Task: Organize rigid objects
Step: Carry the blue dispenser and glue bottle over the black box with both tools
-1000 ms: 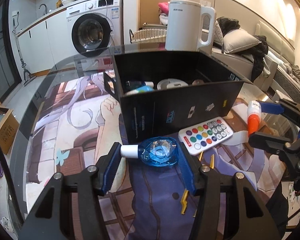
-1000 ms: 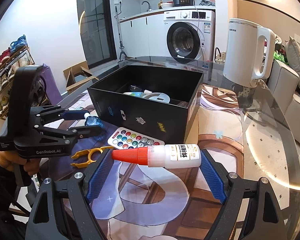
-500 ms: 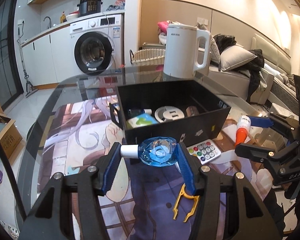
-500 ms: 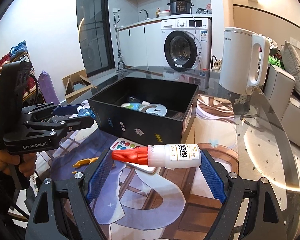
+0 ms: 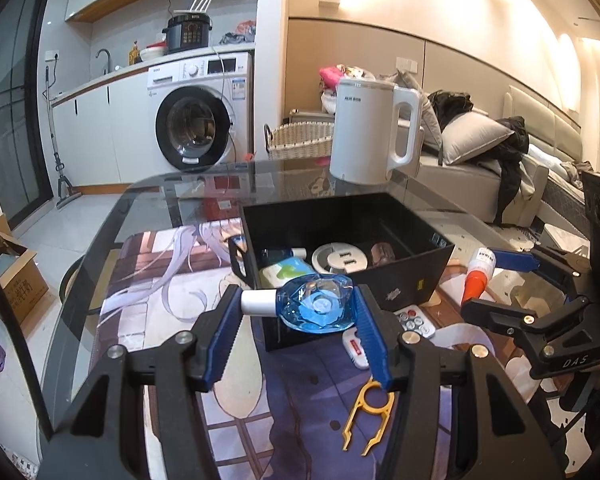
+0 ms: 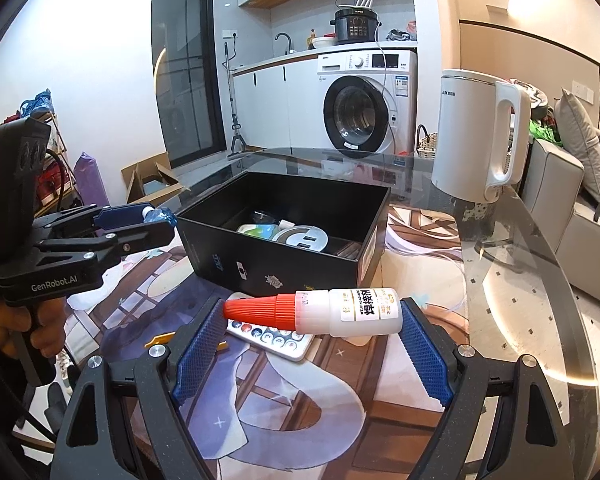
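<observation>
**Two bottles held up, the black box waiting just ahead**

The left gripper (image 5: 298, 322) is clenched end to end on a small blue bottle (image 5: 316, 307) lying crosswise, its white cap against the left pad and its base against the right. The right gripper (image 6: 312, 334) grasps a white glue bottle (image 6: 340, 312) the same way, the red nozzle tip touching the left pad and the flat base pressed on the right pad.

Both loads look to be carried clear of the printed mat (image 6: 260, 420). The open black box (image 5: 380, 208) stands just beyond the tips of both tongs, its near wall below and ahead of the blue bottle. It already holds a green-and-white container, a round white disc and a few smaller items, with bare floor on the far right side.

The step in hand appears to be delivery into the box. To do it well, each bottle should travel over the near rim with margin, since a crosswise load is wider than the tongs and could clip the wall. Lower toward the bare floor before letting go, so nothing bounces off the items inside. Send one hand in at a time; the two tongs sit near each other at the box front.

Left on the mat, under and between the tongs, are a remote control (image 6: 272, 336) with coloured buttons and a yellow plastic clip tool (image 5: 366, 416).
</observation>
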A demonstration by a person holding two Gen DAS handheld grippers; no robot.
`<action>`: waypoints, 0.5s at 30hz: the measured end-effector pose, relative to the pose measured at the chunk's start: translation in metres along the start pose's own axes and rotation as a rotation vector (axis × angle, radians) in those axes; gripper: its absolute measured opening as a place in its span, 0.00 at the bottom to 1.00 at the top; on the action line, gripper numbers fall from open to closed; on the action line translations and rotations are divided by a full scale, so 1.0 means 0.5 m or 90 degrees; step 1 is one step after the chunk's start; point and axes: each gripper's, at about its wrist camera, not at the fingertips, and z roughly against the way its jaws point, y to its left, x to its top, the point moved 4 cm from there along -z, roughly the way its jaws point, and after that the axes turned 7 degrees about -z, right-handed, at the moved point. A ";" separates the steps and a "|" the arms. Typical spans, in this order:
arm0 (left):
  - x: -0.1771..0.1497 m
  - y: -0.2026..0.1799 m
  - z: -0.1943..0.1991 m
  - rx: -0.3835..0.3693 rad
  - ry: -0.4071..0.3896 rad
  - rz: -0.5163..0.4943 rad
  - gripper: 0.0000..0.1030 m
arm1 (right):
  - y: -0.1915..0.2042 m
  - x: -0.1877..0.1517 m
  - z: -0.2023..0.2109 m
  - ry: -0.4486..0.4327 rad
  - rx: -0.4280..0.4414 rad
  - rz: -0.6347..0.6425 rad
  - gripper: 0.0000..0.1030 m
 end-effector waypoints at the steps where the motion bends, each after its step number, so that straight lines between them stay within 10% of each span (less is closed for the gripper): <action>1: 0.003 -0.001 0.003 0.000 -0.007 -0.001 0.54 | 0.000 0.001 0.000 -0.002 0.000 0.000 0.84; 15: 0.038 0.008 0.034 0.012 -0.070 0.001 0.54 | 0.005 0.044 0.016 -0.061 0.009 -0.002 0.84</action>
